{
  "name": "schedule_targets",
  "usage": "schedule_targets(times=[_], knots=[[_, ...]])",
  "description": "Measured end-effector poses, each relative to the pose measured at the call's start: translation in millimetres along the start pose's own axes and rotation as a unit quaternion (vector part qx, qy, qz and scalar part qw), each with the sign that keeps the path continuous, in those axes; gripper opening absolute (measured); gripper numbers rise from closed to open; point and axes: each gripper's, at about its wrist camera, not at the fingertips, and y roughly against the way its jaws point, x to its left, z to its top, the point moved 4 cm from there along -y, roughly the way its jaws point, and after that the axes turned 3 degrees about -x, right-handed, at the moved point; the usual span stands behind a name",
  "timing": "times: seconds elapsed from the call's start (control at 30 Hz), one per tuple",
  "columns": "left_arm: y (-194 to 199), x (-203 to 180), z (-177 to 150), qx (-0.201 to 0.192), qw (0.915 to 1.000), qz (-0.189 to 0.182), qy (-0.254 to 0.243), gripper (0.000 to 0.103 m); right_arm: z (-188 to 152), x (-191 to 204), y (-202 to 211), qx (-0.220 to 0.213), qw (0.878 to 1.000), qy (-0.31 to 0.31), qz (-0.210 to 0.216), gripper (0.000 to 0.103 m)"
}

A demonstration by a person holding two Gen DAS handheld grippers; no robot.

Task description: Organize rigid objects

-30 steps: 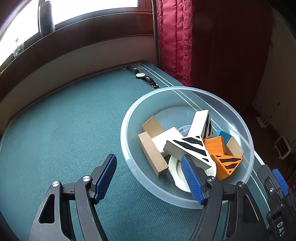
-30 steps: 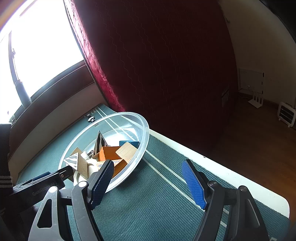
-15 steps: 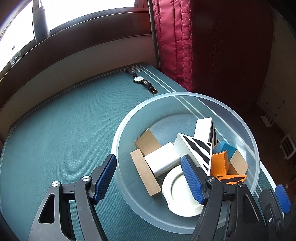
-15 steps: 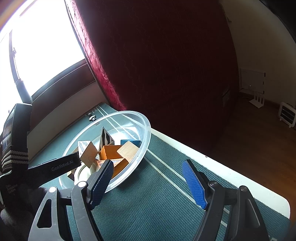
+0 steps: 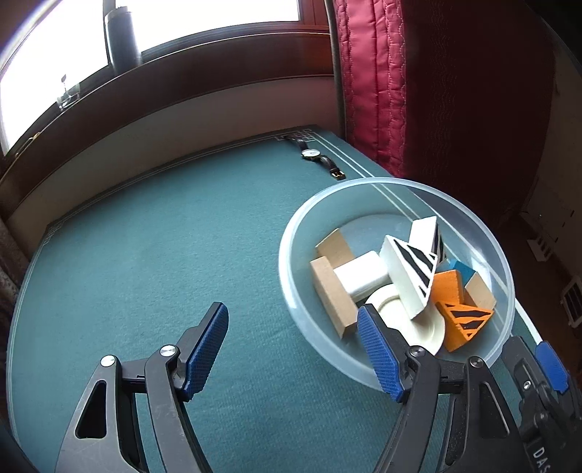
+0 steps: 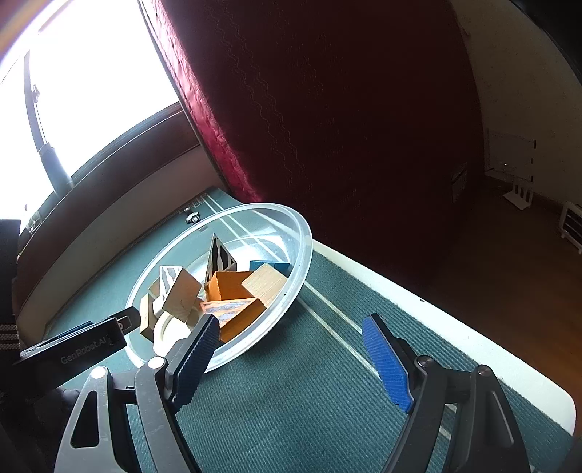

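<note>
A clear plastic bowl (image 5: 298,222) stands on the green table mat and holds several wooden blocks: a white wedge with black stripes (image 5: 409,276), an orange striped wedge (image 5: 462,322), a plain wooden bar (image 5: 329,294), a white block (image 5: 360,276) and a blue block (image 5: 463,269). A white ring (image 5: 425,327) lies under them. My left gripper (image 5: 293,347) is open and empty, just left of the bowl's near rim. My right gripper (image 6: 291,354) is open and empty beside the bowl (image 6: 302,251), its left finger in front of the near rim.
A wristwatch (image 5: 316,158) lies at the mat's far corner. A red curtain (image 5: 371,83) hangs behind the bowl, at the table's right edge. A dark bottle (image 5: 122,32) stands on the window sill. Open mat (image 5: 145,254) spreads left of the bowl.
My left gripper has pulled back to the left and away from the bowl. The striped white wedge now leans across the other blocks. The right gripper has barely moved.
</note>
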Motion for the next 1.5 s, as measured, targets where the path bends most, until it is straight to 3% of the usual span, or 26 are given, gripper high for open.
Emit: schedule_targets(times=[0.1, 0.23, 0.7, 1.0, 1.5], knots=[[9, 11, -8, -0.003, 0.9996, 0.026, 0.003, 0.082, -3, 6, 2, 0.008, 1.000, 0.020, 0.013, 0.090], [19, 22, -16, -0.008, 0.9993, 0.034, 0.014, 0.083, -4, 10, 7, 0.015, 0.999, 0.037, 0.025, 0.092], [49, 15, -16, -0.035, 0.9989, 0.029, 0.007, 0.092, 9, 20, 14, 0.037, 0.994, 0.089, 0.053, 0.102], [60, 11, -12, -0.049, 0.9980, 0.040, -0.002, 0.096, 26, 18, 16, 0.031, 0.993, 0.108, 0.028, 0.102], [66, 1, -14, -0.053, 0.9975, 0.040, -0.025, 0.100, 19, 22, 13, 0.051, 0.986, 0.156, 0.024, 0.102]])
